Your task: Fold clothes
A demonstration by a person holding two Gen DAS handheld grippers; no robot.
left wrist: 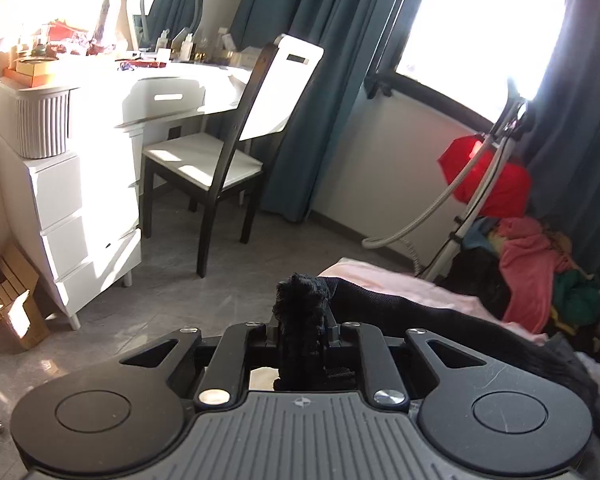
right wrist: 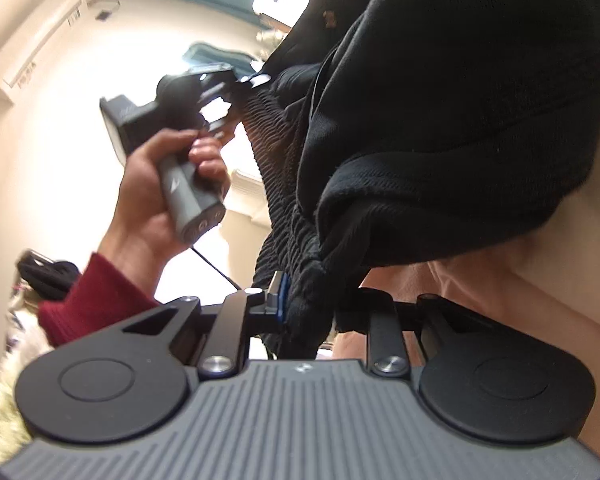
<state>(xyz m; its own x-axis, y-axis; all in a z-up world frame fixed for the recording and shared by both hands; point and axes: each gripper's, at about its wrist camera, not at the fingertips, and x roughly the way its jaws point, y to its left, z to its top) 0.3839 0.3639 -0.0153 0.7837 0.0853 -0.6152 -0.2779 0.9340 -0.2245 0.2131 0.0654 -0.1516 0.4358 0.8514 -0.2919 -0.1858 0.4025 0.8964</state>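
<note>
- In the left wrist view the left gripper (left wrist: 300,332) has its jaws drawn in tight on a bunched wad of the black garment (left wrist: 400,312); the cloth stands up between the fingers and trails away to the right.
- In the right wrist view the right gripper (right wrist: 300,312) is likewise nipped on a gathered, ribbed edge of the same garment, which looks like an elastic waistband; the rest of the cloth hangs in a heavy dark mass above and to the right of it.
- Beyond that, the person's left hand (right wrist: 160,196), in a red sleeve (right wrist: 96,300), holds the other tool, whose fingers bite the far end of the same ribbed band.
- The relation that matters, as I judge it: the band runs as the long axis from one claw to the other, each hand at its own end, so neither is nearer. The body of the garment lies off to one side of that line, still slack and bunched.
- The pink sheet (left wrist: 400,284) lies just beneath the cloth, near its edge by the floor (left wrist: 228,280).
- Farther off stand a chair (left wrist: 216,160), a white drawer unit (left wrist: 88,220) and a heap of coloured clothes (left wrist: 540,272) by the curtain.
- The next move likely calls for spreading the band taut before laying it down.
</note>
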